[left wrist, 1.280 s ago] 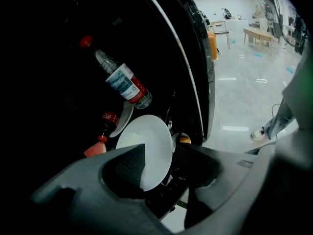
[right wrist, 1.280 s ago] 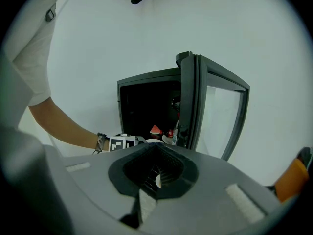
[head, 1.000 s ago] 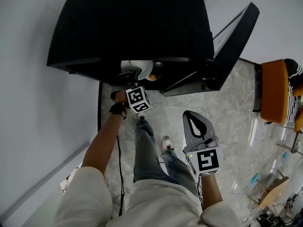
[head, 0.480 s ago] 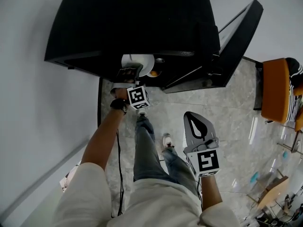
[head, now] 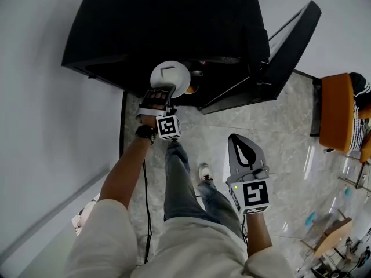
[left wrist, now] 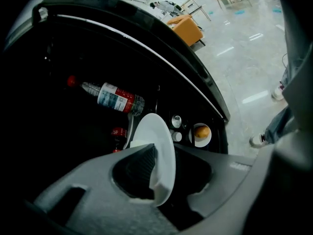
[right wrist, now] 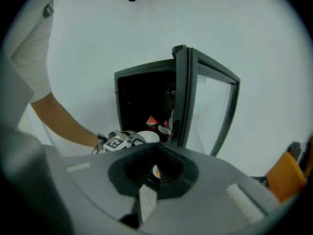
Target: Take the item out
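Note:
A white plate point(head: 170, 76) sticks out of the front of the black fridge point(head: 168, 28). My left gripper point(head: 158, 92) has the plate's near rim between its jaws, and the jaws are closing on it. In the left gripper view the plate point(left wrist: 157, 151) stands on edge between the two jaws, with the left pad against it. My right gripper point(head: 239, 143) hangs lower right over the floor, jaws together and empty. From the right gripper view I see the plate point(right wrist: 147, 136) and the left gripper point(right wrist: 128, 139) at the fridge's opening.
The fridge door point(head: 290, 45) stands open to the right. Inside lie a red-labelled bottle point(left wrist: 113, 98), a small bowl with an orange item point(left wrist: 201, 132) and a watermelon slice point(right wrist: 152, 121). An orange chair point(head: 336, 112) stands at the far right. A white wall runs along the left.
The left gripper has drawn back from the fridge toward the person, and the white plate has come out with it and shows more fully. The right gripper has barely moved.

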Available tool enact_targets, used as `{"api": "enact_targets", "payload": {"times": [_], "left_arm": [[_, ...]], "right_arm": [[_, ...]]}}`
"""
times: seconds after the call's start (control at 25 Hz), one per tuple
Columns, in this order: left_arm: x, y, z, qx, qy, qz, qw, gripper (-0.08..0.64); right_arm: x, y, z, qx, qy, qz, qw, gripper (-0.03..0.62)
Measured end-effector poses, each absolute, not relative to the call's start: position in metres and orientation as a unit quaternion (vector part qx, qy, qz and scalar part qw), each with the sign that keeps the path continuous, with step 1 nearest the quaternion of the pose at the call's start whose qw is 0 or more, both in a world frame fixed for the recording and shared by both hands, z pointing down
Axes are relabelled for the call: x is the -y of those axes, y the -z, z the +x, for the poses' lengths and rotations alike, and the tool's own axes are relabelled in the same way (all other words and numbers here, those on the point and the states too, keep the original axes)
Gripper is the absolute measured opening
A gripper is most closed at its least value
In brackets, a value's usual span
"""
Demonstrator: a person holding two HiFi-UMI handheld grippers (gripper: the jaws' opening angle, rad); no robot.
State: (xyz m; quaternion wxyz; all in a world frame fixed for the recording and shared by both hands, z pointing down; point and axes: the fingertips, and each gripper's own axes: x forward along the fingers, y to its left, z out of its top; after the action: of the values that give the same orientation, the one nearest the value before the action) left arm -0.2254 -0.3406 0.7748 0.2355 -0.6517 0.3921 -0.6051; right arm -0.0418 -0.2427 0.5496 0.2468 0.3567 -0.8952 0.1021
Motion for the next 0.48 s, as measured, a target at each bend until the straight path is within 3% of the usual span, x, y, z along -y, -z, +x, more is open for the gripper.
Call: {"api": "enact_targets", "payload": {"times": [0.24, 0.48], "left_arm": [[0.337, -0.748, -0.223, -0.423, 0.575, -0.635, 0.294, 0.021], [0.334, -0.734, -0.221, -0.421, 0.575, -0.627, 0.315, 0.02]], "right_arm": [[0.238, -0.555, -0.03, 0.883, -0.118, 0.375, 0.256, 0.006], [0.236, -0.548, -0.024, 0.885, -0.115, 0.371, 0.256, 0.006]]}}
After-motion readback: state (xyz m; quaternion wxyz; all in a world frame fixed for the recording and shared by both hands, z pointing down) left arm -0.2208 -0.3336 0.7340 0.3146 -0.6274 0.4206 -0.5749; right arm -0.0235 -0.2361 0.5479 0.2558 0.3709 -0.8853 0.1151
